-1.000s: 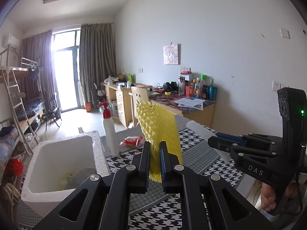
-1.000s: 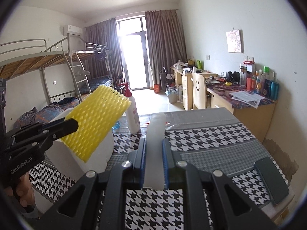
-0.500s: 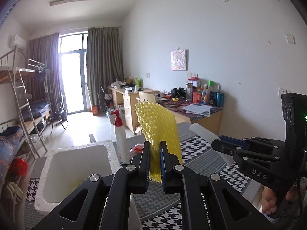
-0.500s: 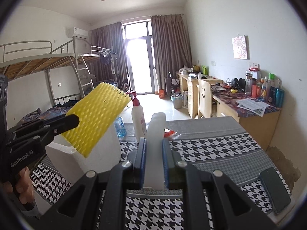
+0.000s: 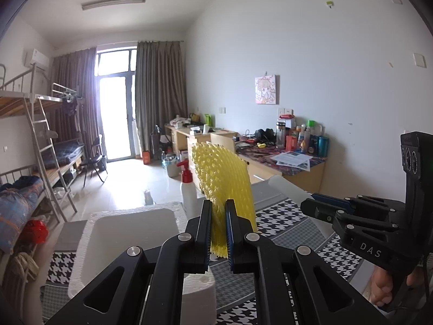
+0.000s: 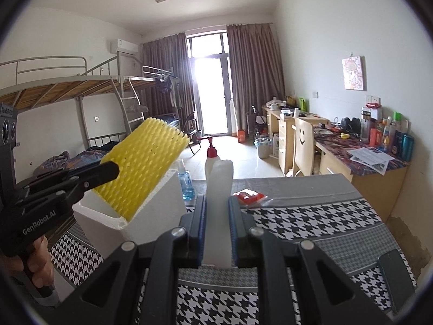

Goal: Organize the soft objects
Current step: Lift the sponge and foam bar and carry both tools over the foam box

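Two hand-held grippers pinch foam: left (image 5: 217, 233) yellow net (image 5: 222, 187), right (image 6: 216, 230) white strip (image 6: 220, 189).

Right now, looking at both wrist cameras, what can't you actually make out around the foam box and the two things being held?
- Inside of the white foam box: left wrist view, floor hidden by its near wall and the left gripper; right wrist view, blocked by the yellow foam net.
- White foam piece in the right gripper: lower end hidden between the fingers.
- Red packet: label too small.

both wrist views face forward, sharing the foam box (image 5: 130, 224).
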A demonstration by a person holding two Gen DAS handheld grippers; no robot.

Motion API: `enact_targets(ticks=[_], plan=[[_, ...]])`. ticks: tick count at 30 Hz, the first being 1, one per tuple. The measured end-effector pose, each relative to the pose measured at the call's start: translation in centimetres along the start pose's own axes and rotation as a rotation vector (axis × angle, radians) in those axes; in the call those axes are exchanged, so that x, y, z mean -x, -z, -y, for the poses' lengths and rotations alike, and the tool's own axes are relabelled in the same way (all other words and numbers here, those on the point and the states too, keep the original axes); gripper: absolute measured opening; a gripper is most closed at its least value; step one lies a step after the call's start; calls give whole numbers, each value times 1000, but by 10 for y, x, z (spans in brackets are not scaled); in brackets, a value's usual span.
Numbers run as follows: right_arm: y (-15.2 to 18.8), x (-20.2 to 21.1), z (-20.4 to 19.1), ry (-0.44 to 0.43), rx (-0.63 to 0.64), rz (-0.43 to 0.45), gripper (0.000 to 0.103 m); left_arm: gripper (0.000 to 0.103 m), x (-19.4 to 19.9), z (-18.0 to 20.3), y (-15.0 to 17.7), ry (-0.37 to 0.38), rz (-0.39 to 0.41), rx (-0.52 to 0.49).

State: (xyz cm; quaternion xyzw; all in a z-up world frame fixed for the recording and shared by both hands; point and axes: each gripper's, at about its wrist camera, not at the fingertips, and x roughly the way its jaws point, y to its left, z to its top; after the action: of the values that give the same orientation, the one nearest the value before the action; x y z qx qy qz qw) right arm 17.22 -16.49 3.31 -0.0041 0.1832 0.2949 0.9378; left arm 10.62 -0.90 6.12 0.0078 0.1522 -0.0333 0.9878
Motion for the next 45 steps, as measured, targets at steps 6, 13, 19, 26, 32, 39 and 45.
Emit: enact_targets(ticks=[6, 13, 19, 26, 32, 39, 45], plan=[[-5, -4, -4, -26, 12, 3, 19, 10, 1, -7, -1, -22, 3, 9], [-7, -11, -12, -62, 19, 1, 19, 10, 3, -15, -2, -56, 7, 23], [-9, -17, -18, -86, 32, -5, 19, 10, 5, -26, -1, -94, 7, 38], [-13, -24, -25, -116, 38, -9, 19, 10, 5, -36, 0, -123, 4, 49], [-16, -33, -34, -138, 48, -20, 19, 10, 5, -47, 1, -149, 0, 63], [-22, -44, -45, -161, 68, -36, 19, 10, 4, -58, 4, -176, -5, 82], [-25, -54, -52, -192, 72, -53, 19, 10, 4, -62, 5, -202, -13, 85]])
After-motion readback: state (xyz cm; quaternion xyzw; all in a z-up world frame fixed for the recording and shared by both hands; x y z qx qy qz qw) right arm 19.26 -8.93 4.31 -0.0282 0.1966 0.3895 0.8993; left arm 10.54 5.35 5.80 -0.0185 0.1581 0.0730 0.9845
